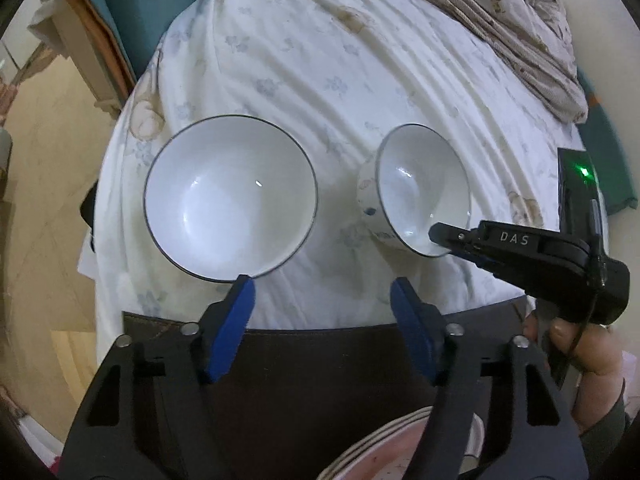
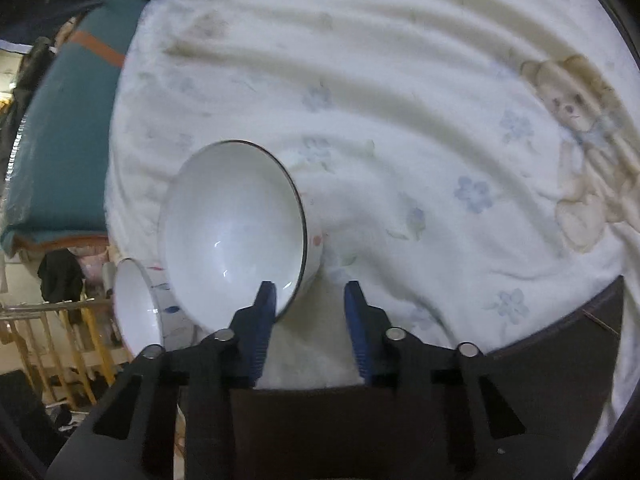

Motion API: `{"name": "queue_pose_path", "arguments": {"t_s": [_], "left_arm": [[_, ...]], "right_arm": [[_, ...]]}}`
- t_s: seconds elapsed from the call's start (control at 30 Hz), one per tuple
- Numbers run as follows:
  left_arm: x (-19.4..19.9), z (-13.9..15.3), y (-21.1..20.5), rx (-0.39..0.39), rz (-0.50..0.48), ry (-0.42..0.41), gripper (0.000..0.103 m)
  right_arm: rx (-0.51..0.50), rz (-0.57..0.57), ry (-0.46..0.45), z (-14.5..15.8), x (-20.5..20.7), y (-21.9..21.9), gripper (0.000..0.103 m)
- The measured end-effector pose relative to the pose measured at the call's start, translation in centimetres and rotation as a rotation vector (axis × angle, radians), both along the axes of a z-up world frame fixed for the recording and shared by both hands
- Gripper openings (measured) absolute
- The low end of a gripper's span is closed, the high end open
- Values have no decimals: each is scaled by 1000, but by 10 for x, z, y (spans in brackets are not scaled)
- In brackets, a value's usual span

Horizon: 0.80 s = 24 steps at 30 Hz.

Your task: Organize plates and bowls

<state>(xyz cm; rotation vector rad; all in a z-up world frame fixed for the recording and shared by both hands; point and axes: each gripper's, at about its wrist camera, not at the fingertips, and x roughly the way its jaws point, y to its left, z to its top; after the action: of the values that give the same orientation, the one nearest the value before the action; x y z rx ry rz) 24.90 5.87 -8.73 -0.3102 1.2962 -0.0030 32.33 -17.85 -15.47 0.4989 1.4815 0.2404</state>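
Two white bowls with dark rims lie on a white floral sheet. In the left wrist view the larger bowl sits upright at left. The smaller patterned bowl is tipped on its side at right. My left gripper is open and empty, just short of the large bowl's near rim. My right gripper reaches in from the right with its tip at the tipped bowl's lower rim. In the right wrist view the right gripper is open, its left finger over the rim of the tipped bowl. The other bowl shows at far left.
A stack of pale plates lies under my left gripper at the bottom edge. A dark brown board borders the sheet's near side. A crumpled patterned blanket lies at the back right. A teal cushion lies left of the sheet.
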Motion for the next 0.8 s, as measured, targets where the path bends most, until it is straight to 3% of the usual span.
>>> {"name": "queue_pose_path", "arguments": {"t_s": [0.07,0.23,0.43,0.63,0.7,0.8], "left_arm": [[0,0,3,-7,18,2,66],[0,0,6,-12,28,6,66],[-4,3,3,-25,24,-1,66],[-9,-3,-20,-62,-47,15,66],[-10,-7,-31,-49,-87,24,66],[-8,-13,-40,-14,-104,18,65]], "right_arm": [[-5,27,-11,-3,0,5,17],[-11,79,-74,3,-9,8,14],[103,43,-38,17,-49,-13,12],[170,23,7,24,-86,-31,9],[184,12,-12,33,-93,-34,2],[144,27,-51,40,-97,-35,1]]}}
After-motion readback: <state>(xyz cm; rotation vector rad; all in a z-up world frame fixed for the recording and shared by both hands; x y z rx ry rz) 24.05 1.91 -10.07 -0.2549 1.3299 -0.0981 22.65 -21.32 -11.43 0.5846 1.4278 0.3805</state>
